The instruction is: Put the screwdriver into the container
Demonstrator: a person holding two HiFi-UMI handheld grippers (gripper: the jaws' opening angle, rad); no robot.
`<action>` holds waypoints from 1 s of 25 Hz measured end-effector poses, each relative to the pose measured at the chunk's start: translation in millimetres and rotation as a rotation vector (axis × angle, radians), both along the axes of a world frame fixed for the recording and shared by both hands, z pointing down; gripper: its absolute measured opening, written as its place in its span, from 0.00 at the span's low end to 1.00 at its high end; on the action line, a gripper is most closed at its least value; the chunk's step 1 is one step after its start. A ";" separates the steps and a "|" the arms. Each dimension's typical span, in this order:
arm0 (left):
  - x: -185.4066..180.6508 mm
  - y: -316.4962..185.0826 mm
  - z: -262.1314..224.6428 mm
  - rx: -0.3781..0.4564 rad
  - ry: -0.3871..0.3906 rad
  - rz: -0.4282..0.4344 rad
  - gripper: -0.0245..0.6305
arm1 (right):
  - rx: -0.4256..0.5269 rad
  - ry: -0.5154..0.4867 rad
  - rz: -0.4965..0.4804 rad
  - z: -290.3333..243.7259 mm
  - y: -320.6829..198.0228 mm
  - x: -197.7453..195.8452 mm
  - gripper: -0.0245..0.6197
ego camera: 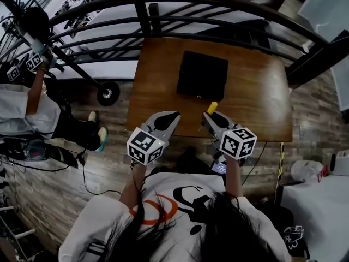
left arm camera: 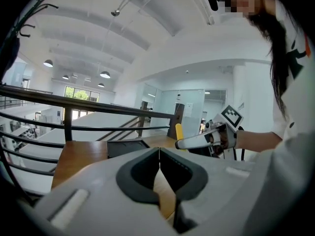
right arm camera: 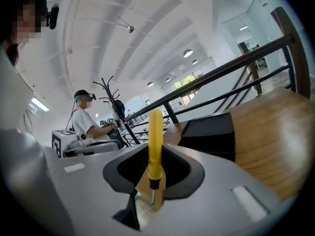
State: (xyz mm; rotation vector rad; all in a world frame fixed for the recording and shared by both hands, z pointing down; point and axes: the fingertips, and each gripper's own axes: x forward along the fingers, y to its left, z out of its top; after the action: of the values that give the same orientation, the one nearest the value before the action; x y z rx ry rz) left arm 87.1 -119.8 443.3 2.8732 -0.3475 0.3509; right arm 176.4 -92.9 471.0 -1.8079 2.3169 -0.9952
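We see a screwdriver (right arm camera: 155,146) with a yellow handle, a black container (ego camera: 202,75), and a brown wood-grain table (ego camera: 262,100); the floor (ego camera: 316,141) looks grey-brown.

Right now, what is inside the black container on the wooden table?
From the head view, the black container shows only a dark, bare-looking inside. Its corners are too dark to check. The yellow screwdriver is not in it; the right tool grips it.

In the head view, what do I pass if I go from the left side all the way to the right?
Another person in a white shirt → black wheel → left gripper, shut and empty → right gripper gripping the yellow screwdriver → pale bag-like thing on the floor.
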 end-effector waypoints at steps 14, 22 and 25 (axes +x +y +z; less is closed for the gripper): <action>61.8 -13.5 8.1 0.005 -0.048 -0.069 0.04 | 0.007 -0.012 -0.092 12.3 -34.9 65.4 0.20; 56.1 -34.6 19.1 -0.017 -0.073 -0.075 0.04 | -0.003 0.065 -0.139 12.4 -74.2 65.4 0.20; 56.2 -50.5 21.1 -0.022 -0.068 -0.068 0.04 | -0.016 0.102 -0.146 14.9 -89.9 67.8 0.20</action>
State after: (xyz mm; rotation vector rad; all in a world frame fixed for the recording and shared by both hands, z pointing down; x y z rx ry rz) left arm 143.3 -170.3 464.4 2.8248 -0.4497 0.4381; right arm 244.2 -182.8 485.9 -1.7563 2.5400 -0.9621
